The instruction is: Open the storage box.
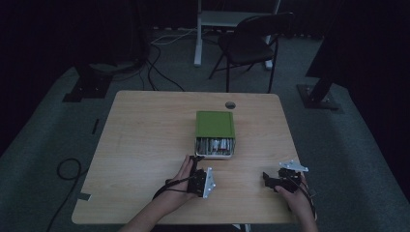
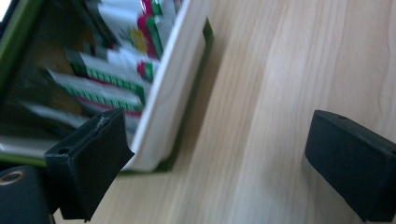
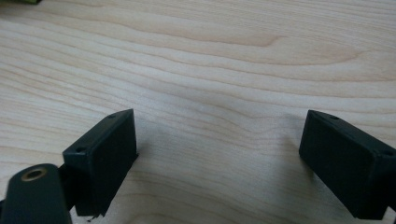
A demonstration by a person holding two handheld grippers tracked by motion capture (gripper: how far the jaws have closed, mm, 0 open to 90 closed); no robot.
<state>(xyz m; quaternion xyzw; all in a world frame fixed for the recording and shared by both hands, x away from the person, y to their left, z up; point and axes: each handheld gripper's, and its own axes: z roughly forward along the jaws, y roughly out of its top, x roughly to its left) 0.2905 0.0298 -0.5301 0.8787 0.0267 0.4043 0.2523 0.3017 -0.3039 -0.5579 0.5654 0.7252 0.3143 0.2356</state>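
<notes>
A green box (image 1: 215, 124) stands at the middle of the wooden table (image 1: 145, 145), with a white tray (image 1: 215, 153) of several printed packets showing at its near side. My left gripper (image 1: 197, 164), turned on its side, sits just off the tray's near left corner. In the left gripper view its jaws (image 2: 219, 163) stand open over bare wood, the tray's white rim (image 2: 173, 88) and the packets (image 2: 107, 79) close by the left jaw. My right gripper (image 1: 267, 178) rests near the table's front right, open (image 3: 219, 158) with only wood between its fingers.
A round cable hole (image 1: 230, 105) lies in the table behind the box. A black folding chair (image 1: 251, 46) and a white desk leg (image 1: 198, 34) stand beyond the far edge. Cables (image 1: 67, 169) trail on the dark floor at the left.
</notes>
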